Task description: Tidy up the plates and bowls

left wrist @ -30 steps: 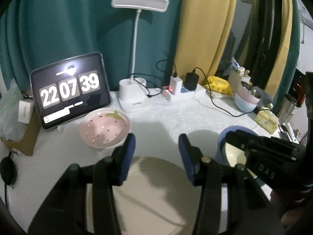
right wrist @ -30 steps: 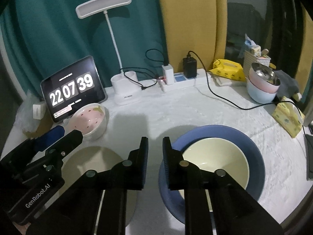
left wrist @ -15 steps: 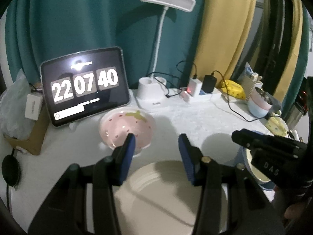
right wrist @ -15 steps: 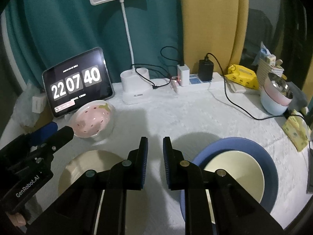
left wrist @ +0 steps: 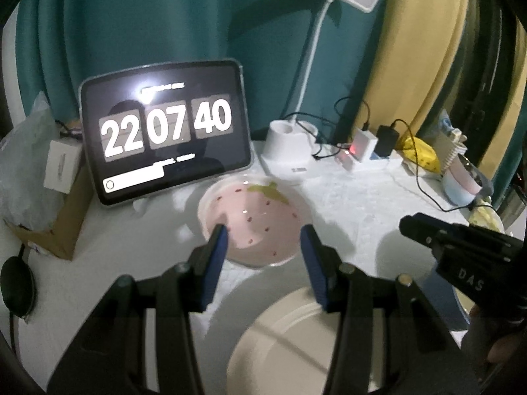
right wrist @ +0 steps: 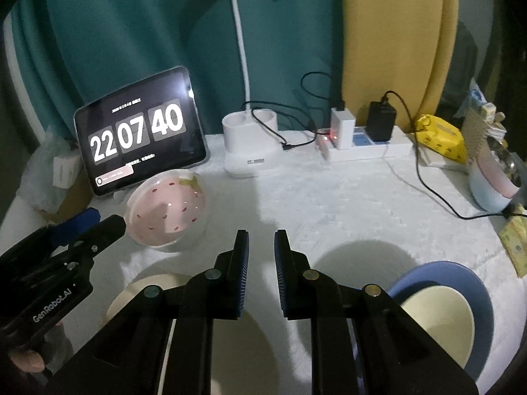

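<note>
From the left wrist view, the left hand-held gripper (left wrist: 263,247) hangs with its blue-padded jaws apart and nothing between them, framing the pink strawberry-patterned ceramic bowl (left wrist: 253,220) that sits on the white cloth-covered worktop (left wrist: 355,204) just in front of the black tablet showing a flip clock (left wrist: 164,138). Nearer the camera, a cream round plate (left wrist: 290,339) lies on the worktop below the gripper's right finger. The right hand-held gripper (left wrist: 408,225) enters from the right edge. A white desk lamp with a bendy neck (left wrist: 293,144) stands behind the bowl, with a white power strip with plugged chargers (left wrist: 365,154) to its right. From the right wrist view, the right hand-held gripper (right wrist: 261,250) has its jaws only narrowly apart and empty, over bare cloth. To its right a cream bowl (right wrist: 441,319) sits inside a blue round plate (right wrist: 477,283); to its left the cream plate (right wrist: 131,296) is partly hidden. The pink bowl (right wrist: 168,207) lies further left, with the left gripper (right wrist: 105,222) tips at its rim; whether they touch is unclear. Stacked pastel bowls (right wrist: 490,184) stand at the far right.
</note>
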Motion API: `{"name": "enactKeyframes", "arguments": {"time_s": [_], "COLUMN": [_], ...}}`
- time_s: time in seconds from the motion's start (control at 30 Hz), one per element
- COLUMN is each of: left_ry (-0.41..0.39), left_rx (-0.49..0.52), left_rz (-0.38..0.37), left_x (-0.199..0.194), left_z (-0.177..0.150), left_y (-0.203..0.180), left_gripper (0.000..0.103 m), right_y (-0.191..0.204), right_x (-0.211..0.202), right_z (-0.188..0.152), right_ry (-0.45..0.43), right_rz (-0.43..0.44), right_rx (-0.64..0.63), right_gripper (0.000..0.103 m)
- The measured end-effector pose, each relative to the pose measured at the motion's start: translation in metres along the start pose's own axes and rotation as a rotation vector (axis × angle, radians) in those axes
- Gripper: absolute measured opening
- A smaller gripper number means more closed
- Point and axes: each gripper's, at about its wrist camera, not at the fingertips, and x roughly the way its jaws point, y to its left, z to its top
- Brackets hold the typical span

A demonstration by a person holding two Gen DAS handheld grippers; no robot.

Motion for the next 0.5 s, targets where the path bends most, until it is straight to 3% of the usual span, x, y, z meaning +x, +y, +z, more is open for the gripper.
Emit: {"name": "enactKeyframes", "arguments": {"time_s": [0.33, 0.43, 0.5], "left_ry": [0.031, 0.045, 0.053], "left_rx": [-0.035, -0.044, -0.047], "left_rz": [0.035, 0.046, 0.054], "left_x": [0.026, 0.036, 0.043], "left_z": [0.003, 0.005, 0.006], "left_y": [0.026, 0.033, 0.037], "left_gripper": [0.047, 0.047, 0.047], "right_y": [0.018, 0.023, 0.026], "right_x": [0.031, 0.039, 0.045], "right_z": [0.010, 0.014, 0.016], "right_ry": [0.038, 0.044, 0.054], "right_rz": [0.045, 0.069, 0.078], "right_rx": [-0.021, -0.028, -0.026], "right_gripper": [0.018, 0.034, 0.036]}}
